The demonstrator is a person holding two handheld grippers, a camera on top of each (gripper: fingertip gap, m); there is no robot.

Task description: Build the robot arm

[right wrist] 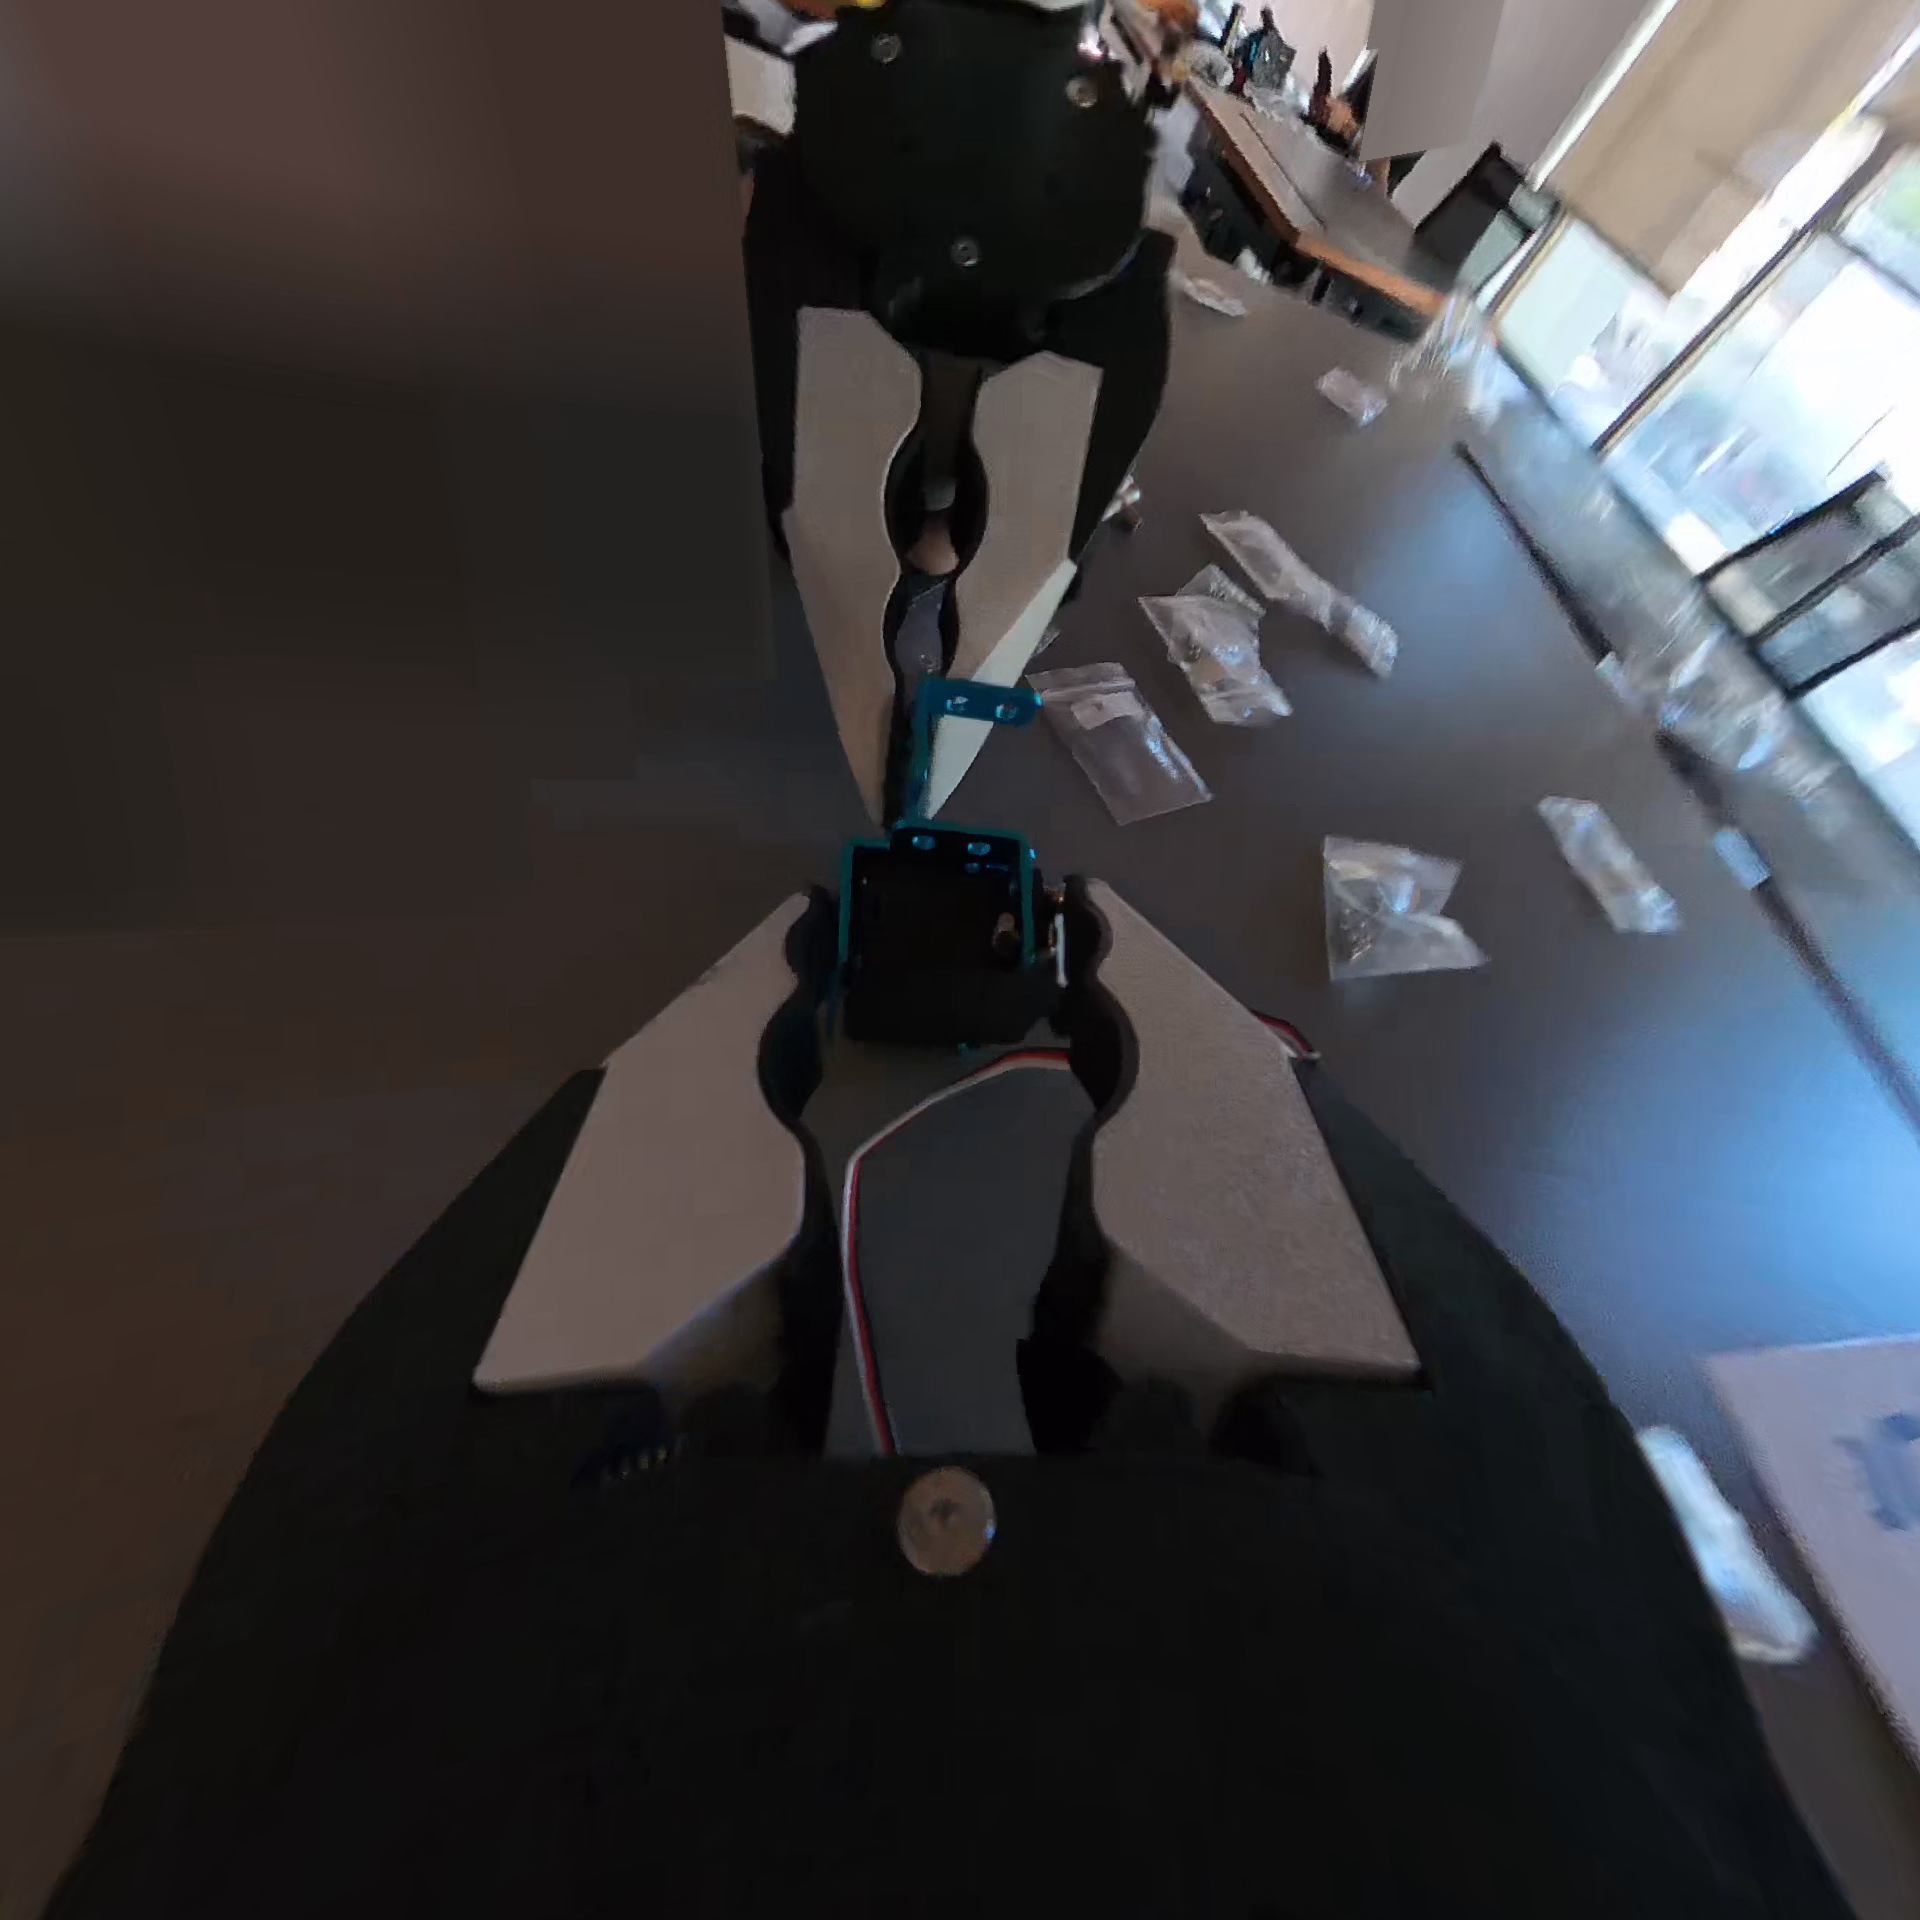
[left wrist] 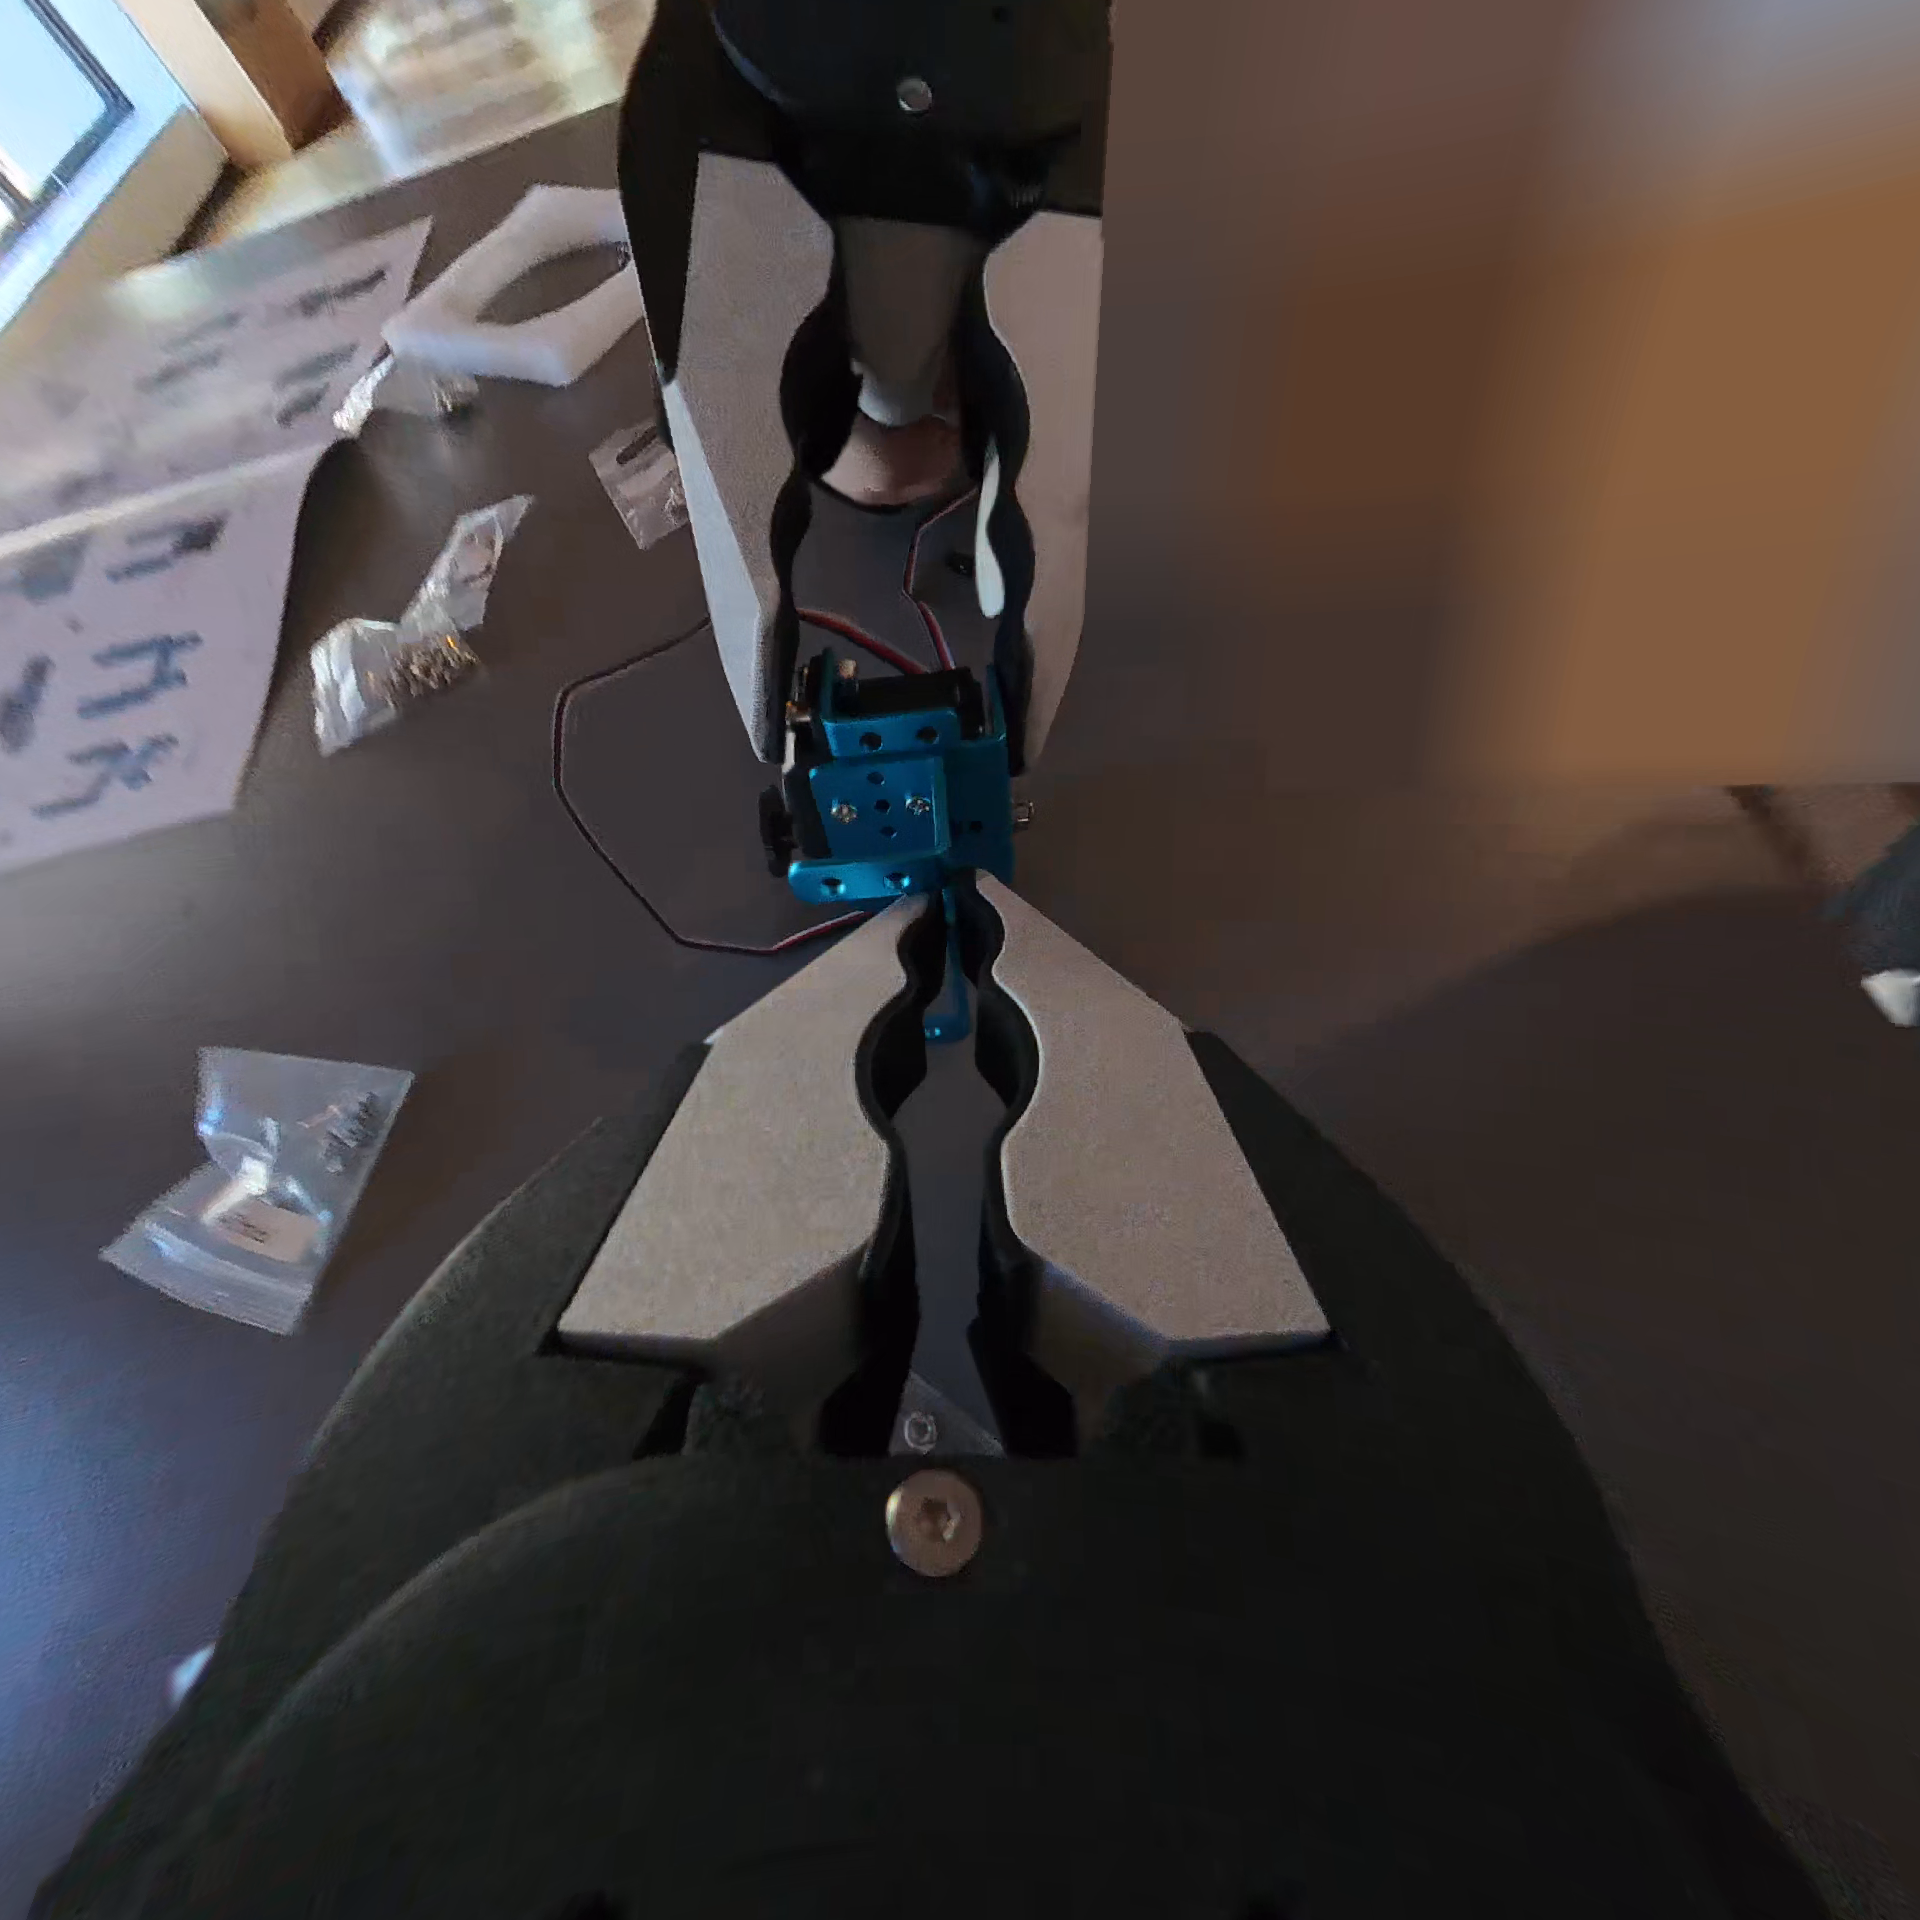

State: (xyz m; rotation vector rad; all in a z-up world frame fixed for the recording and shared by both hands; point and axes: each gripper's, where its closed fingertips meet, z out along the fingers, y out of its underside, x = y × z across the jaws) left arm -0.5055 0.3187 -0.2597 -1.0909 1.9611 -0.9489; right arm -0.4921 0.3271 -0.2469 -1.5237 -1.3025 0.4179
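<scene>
The left gripper [left wrist: 951,904] is clamped on a thin blue bracket [left wrist: 954,997], and the right gripper [right wrist: 940,914] facing it is clamped on the black motor [right wrist: 935,956] in its blue frame [left wrist: 883,800] — the 2 parts joined, held above the dark table [left wrist: 468,935]. Red, white and black wires [right wrist: 862,1247] trail off. Clear plastic bags [right wrist: 1392,909] lie scattered nearby.

Workshop or lab, long dark table [right wrist: 1558,1091], bagged hardware [right wrist: 1392,909], foam packing [left wrist: 509,301], big windows [right wrist: 1766,436]

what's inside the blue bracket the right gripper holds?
A black servo sits inside the blue bracket, its wires trailing back. The right gripper covers the servo's sides.
</scene>
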